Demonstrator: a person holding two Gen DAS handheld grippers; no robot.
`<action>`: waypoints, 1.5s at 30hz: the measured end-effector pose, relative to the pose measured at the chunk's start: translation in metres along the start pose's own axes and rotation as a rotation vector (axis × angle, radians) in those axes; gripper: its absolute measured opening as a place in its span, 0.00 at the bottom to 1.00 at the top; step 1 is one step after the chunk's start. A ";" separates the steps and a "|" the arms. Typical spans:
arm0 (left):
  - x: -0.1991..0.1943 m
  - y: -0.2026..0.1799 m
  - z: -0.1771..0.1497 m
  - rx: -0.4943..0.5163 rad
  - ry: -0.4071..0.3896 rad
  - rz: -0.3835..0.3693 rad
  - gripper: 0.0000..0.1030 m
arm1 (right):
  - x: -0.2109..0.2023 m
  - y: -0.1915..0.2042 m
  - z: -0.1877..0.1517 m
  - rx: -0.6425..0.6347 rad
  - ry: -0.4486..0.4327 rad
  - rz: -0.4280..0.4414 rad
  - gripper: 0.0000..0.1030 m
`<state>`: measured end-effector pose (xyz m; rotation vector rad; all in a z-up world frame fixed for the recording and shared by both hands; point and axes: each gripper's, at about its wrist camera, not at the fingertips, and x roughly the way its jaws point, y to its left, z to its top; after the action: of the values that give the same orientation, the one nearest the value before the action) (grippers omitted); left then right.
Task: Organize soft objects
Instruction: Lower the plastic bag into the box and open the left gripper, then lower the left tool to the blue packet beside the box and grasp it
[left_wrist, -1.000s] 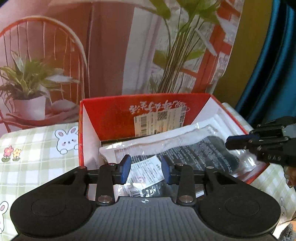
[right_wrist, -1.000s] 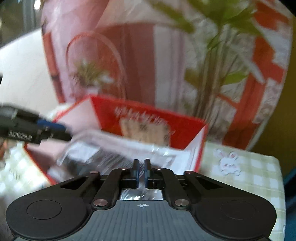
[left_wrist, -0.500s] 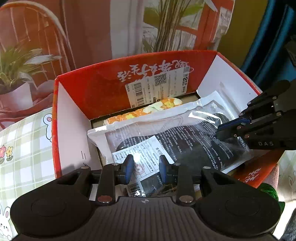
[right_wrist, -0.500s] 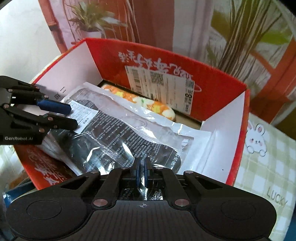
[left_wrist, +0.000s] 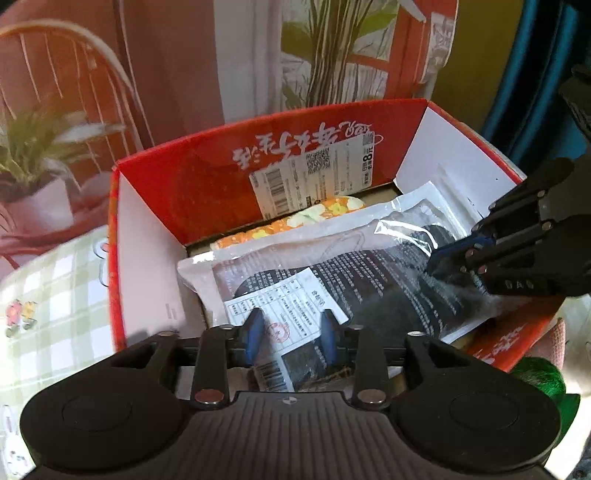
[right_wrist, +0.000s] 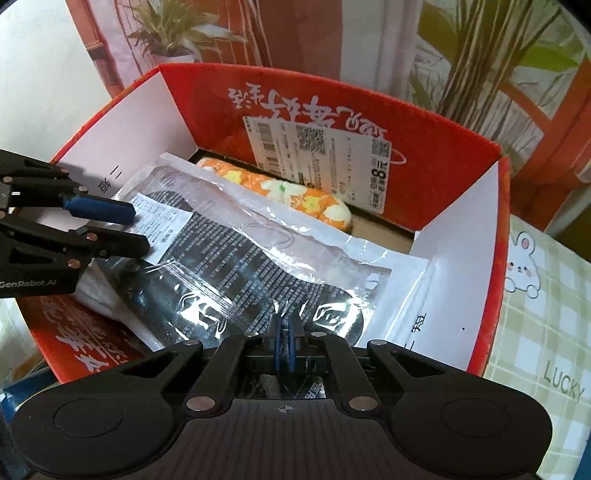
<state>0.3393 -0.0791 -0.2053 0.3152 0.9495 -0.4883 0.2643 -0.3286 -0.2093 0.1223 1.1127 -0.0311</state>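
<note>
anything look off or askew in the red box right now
The clear plastic packet holding something dark lies aslant, its near end riding up over the red box rim rather than flat inside. The orange flowered roll sits neatly behind it.

Over the red box (left_wrist: 207, 192), my left hand-held gripper (left_wrist: 291, 332) is opening its jaws around the near end of the clear plastic packet (right_wrist: 236, 266), after narrowing a moment ago. Both my hand-held grippers have dipped from above the rim, lowering the packet into the box, onto the orange flowered roll (right_wrist: 295, 195).
</note>
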 end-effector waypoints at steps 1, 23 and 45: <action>-0.005 -0.002 -0.001 0.007 -0.013 0.005 0.55 | -0.002 0.001 0.000 0.001 -0.012 -0.007 0.05; -0.116 -0.027 -0.056 -0.083 -0.311 0.121 1.00 | -0.107 0.022 -0.068 0.138 -0.444 -0.026 1.00; -0.107 -0.032 -0.138 -0.350 -0.161 0.042 0.99 | -0.090 0.067 -0.163 0.265 -0.456 -0.067 1.00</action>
<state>0.1748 -0.0152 -0.1933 -0.0201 0.8514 -0.2965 0.0848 -0.2465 -0.1947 0.2995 0.6522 -0.2550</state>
